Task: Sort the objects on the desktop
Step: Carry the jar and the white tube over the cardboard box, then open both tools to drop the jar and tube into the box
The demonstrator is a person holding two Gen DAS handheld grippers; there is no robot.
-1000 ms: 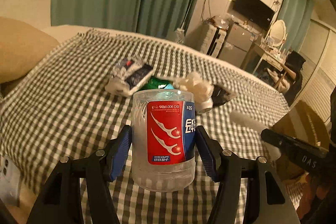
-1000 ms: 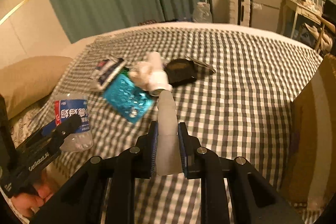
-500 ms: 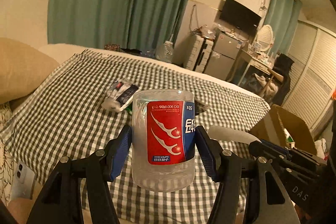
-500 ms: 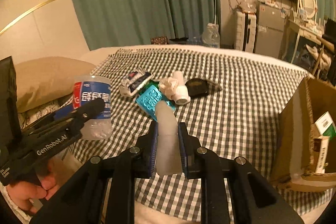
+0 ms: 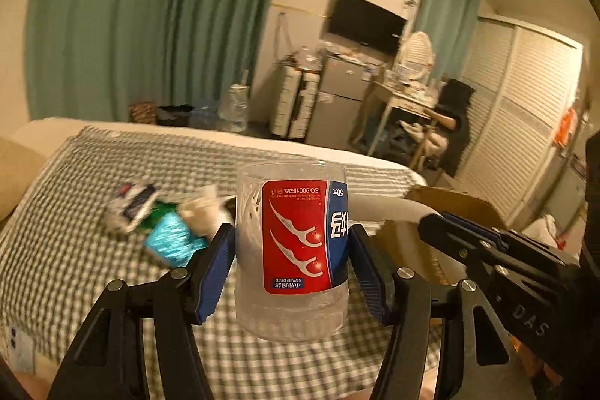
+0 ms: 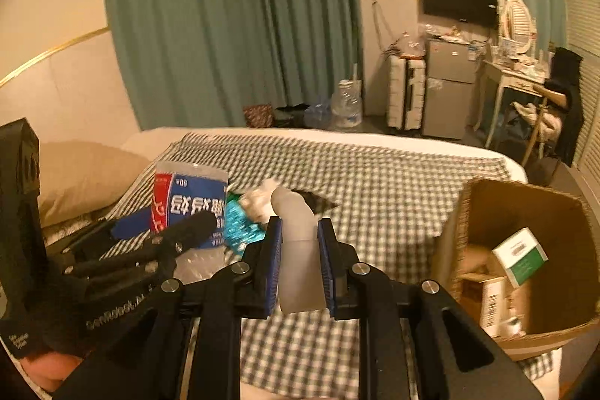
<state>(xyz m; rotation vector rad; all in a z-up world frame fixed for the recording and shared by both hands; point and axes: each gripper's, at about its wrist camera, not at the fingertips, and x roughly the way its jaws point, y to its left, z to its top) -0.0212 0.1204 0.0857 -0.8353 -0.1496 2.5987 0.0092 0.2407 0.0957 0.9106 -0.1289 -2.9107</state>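
I have the floss jar [image 5: 292, 250] clamped in my left gripper [image 5: 292, 261] and a pale tube [image 6: 298, 250] pinched in my right gripper [image 6: 299, 268], both aloft over the bed's near edge; the cardboard box [image 6: 525, 205] at its right edge already holds cartons, while a small pile [image 6: 255, 208] mid-bed awaits sorting.

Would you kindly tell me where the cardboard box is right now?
In the right wrist view the cardboard box sits at the right edge of the checked bedspread, open, with a green-and-white carton inside.

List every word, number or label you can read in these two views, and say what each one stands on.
"ISO 9001", "50" and "SUPER DEER": upside down on the floss-pick jar.
"DAS": body of the right tool.
"GenRobot.AI": body of the left tool.
Chinese characters on the jar, and print on the boxes in the cardboard box: unreadable.
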